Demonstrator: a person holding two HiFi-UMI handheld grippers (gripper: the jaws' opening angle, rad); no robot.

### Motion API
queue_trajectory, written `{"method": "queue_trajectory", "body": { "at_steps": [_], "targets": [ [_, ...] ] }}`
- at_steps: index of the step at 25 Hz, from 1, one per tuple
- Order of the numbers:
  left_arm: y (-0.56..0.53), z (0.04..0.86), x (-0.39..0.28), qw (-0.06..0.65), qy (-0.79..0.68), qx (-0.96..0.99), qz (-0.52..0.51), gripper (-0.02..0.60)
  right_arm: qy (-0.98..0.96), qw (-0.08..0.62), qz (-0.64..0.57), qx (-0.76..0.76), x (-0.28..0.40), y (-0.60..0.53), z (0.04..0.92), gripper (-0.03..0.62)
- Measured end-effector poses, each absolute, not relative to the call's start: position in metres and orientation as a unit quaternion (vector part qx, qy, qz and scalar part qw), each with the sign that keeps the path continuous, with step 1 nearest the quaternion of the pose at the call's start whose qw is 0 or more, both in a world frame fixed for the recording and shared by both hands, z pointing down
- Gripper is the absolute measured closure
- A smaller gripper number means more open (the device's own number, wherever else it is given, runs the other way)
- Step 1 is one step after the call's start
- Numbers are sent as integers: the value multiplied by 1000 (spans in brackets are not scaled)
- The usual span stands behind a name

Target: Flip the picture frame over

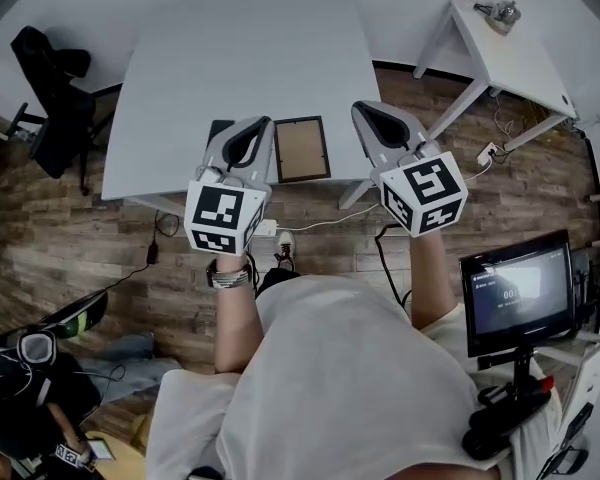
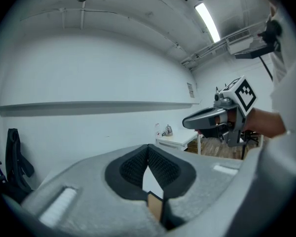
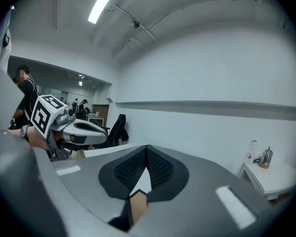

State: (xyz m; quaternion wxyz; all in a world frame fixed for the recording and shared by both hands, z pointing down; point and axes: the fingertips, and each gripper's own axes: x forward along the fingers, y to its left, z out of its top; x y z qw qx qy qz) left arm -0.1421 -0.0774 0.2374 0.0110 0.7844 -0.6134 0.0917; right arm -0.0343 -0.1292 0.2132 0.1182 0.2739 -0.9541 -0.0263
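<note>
Although the left gripper (image 1: 252, 133) and the right gripper (image 1: 375, 118) are clenched on nothing, the picture frame (image 1: 302, 149) is seen flat between and below them, near the front edge of the table (image 1: 240, 48), long axis pointing away. The left gripper is judged nearer; free tabletop is left beyond

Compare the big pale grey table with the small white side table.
The big pale grey table is far wider than the small white side table. The grey one bears a black-edged picture frame at its near edge; the white one a small metallic item. Both have plain pale tops.
</note>
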Motion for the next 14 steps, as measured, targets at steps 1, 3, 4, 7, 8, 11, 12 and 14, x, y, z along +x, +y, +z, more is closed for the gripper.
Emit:
{"method": "queue_trajectory", "body": {
  "at_steps": [1, 3, 4, 7, 8, 11, 12, 14],
  "targets": [
    [-75, 236, -140, 10, -614, 784, 91, 577, -954, 118, -26, 274, -33, -127, 213, 592],
    [-71, 234, -138, 9, -614, 784, 89, 577, -953, 119, -26, 276, -30, -123, 211, 592],
    [-71, 233, -137, 8, -615, 784, 88, 577, -953, 120, -26, 276, -29, -124, 211, 592],
    [-93, 248, -143, 12, -614, 784, 88, 577, -952, 125, -23, 278, -35, -145, 226, 592],
    [-105, 257, -148, 15, -613, 785, 88, 575, -951, 128, -20, 279, -39, -157, 234, 592],
    [-113, 265, -157, 22, -612, 786, 90, 577, -951, 133, -15, 279, -49, -164, 242, 592],
    [-104, 261, -157, 20, -612, 785, 91, 577, -951, 131, -16, 279, -49, -156, 237, 592],
    [-82, 248, -155, 14, -612, 785, 92, 577, -952, 125, -20, 279, -48, -134, 224, 592]
  ]
}}
